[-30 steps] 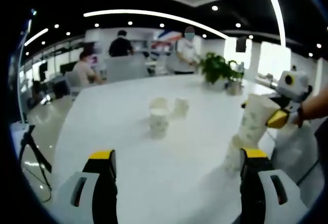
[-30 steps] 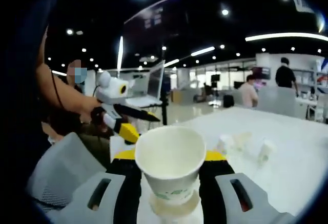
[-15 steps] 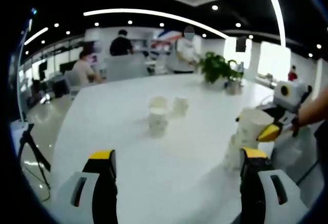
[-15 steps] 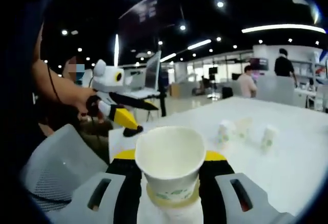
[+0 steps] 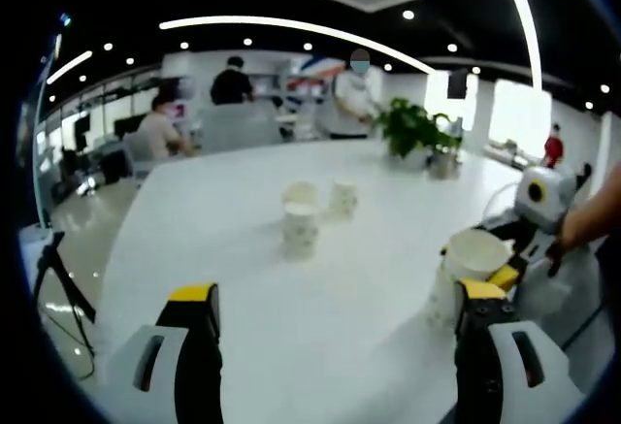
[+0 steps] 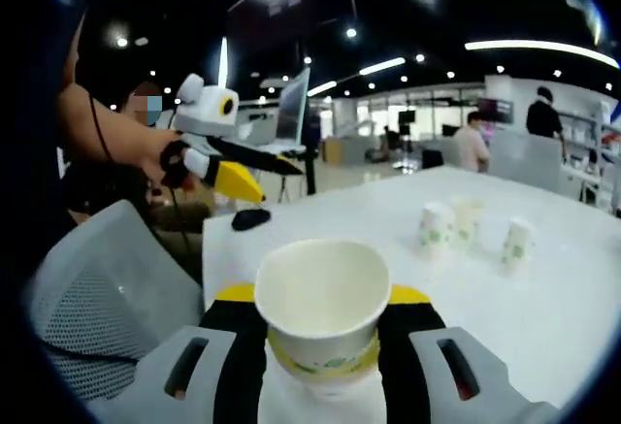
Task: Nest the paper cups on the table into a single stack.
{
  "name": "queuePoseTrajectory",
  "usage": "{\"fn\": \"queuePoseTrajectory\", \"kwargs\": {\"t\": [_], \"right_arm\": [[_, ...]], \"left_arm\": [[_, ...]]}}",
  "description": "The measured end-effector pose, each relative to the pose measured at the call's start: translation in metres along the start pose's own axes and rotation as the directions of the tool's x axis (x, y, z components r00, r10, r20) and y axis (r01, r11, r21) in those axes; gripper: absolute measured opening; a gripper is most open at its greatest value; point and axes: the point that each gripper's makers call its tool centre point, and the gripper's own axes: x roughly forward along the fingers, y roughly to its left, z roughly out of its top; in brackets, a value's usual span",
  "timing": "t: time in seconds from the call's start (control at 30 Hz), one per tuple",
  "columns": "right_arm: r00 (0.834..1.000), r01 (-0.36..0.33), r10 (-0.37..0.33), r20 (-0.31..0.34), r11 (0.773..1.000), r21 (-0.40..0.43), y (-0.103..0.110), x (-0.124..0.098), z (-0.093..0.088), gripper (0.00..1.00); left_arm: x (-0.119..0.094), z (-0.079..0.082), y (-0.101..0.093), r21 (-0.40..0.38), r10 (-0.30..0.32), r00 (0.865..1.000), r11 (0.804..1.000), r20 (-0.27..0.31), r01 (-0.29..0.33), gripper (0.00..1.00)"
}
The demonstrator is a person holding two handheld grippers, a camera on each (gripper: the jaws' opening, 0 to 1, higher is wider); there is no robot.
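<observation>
Cup [image 6: 321, 308] clamped in right fingers [image 6: 243, 298]; left fingers [image 5: 194, 300] wide open.

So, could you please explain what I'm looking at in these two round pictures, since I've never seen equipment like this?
There is no robot here. A person holds a pair of hand-held tongs in each hand, and a wide-angle camera rides on each, looking forward along its jaws.

In the left gripper view, the left tongs stand open over a white table. Three paper cups stand further out on it. At the right, the right tongs hold a cup on top of a stack.

In the right gripper view, the right tongs are shut on that top cup, pressing it into the cup below. The left tongs show at the upper left, in the person's hand. A mesh chair stands beside the table.
</observation>
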Motion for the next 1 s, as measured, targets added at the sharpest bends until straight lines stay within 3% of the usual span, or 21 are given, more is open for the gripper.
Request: {"fn": "queuePoseTrajectory", "kwargs": {"t": [0.37, 0.57, 0.67, 0.83, 1.0], "right_arm": [[1.000, 0.015, -0.016, 0.004, 0.999, 0.041, -0.003, 0.001, 0.005, 0.47], [1.000, 0.013, -0.014, 0.018, 0.999, 0.049, -0.004, -0.001, 0.015, 0.53], [1.000, 0.021, -0.022, 0.021, 0.999, 0.044, -0.007, -0.002, 0.021, 0.63], [0.996, 0.039, -0.040, 0.077, 0.999, 0.016, -0.020, -0.012, 0.055, 0.75], [0.992, 0.070, -0.070, 0.106, 0.998, 0.003, -0.043, -0.028, 0.082, 0.79]], "left_arm": [[0.001, 0.000, -0.001, -0.006, -0.001, 1.000, 1.000, 0.003, 0.001, 0.98], [0.000, 0.000, -0.001, -0.011, 0.001, 1.000, 1.000, 0.008, -0.001, 0.98], [-0.002, 0.000, -0.002, -0.010, 0.000, 1.000, 1.000, 0.008, 0.000, 0.98], [-0.003, 0.006, -0.003, 0.001, -0.007, 1.000, 1.000, 0.027, 0.007, 0.98], [-0.003, 0.017, -0.004, 0.030, -0.017, 0.998, 0.999, 0.062, 0.015, 0.98]]}}
